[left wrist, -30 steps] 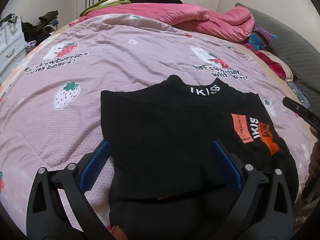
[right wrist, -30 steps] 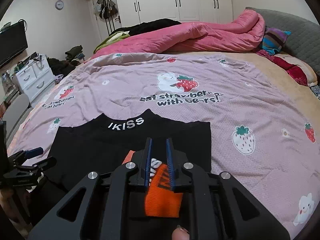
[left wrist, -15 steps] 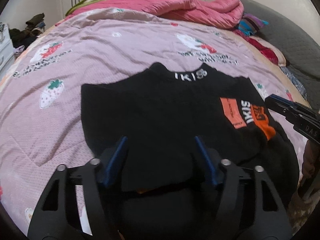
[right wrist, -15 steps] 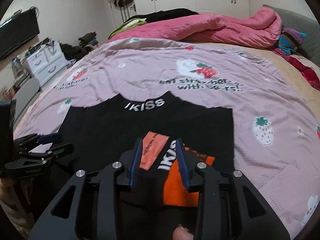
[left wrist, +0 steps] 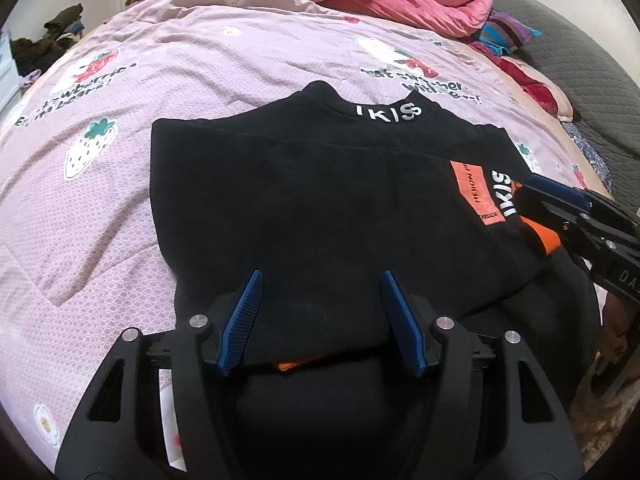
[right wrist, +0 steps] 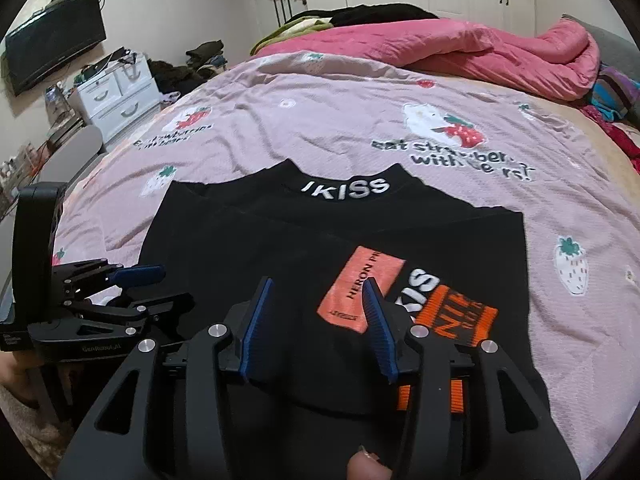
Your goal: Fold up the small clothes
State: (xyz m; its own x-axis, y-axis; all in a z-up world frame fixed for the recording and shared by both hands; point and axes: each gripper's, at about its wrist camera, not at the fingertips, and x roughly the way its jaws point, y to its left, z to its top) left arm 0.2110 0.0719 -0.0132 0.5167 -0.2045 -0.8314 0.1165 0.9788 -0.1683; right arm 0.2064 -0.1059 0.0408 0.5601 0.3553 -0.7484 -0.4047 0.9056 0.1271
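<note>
A small black top (left wrist: 312, 200) with white "IKISS" on the collar lies flat on the pink strawberry bedspread (left wrist: 200, 64), its sleeves folded in over the body. An orange patch and orange cuff (right wrist: 452, 316) lie on its right side. My left gripper (left wrist: 320, 300) is open and empty over the top's lower hem. My right gripper (right wrist: 318, 304) is open and empty just above the folded sleeve. Each gripper shows in the other's view: the right one at the far right (left wrist: 576, 208), the left one at the far left (right wrist: 132, 280).
A crumpled pink duvet (right wrist: 460, 48) lies across the far side of the bed. Pillows and a grey headboard (left wrist: 592, 64) are at the right. A white drawer unit (right wrist: 120, 96) and a wall TV (right wrist: 52, 40) stand to the left of the bed.
My right gripper opened and let go of the orange-cuffed sleeve, which now lies on the top. My left gripper narrowed somewhat and moved forward over the lower hem.
</note>
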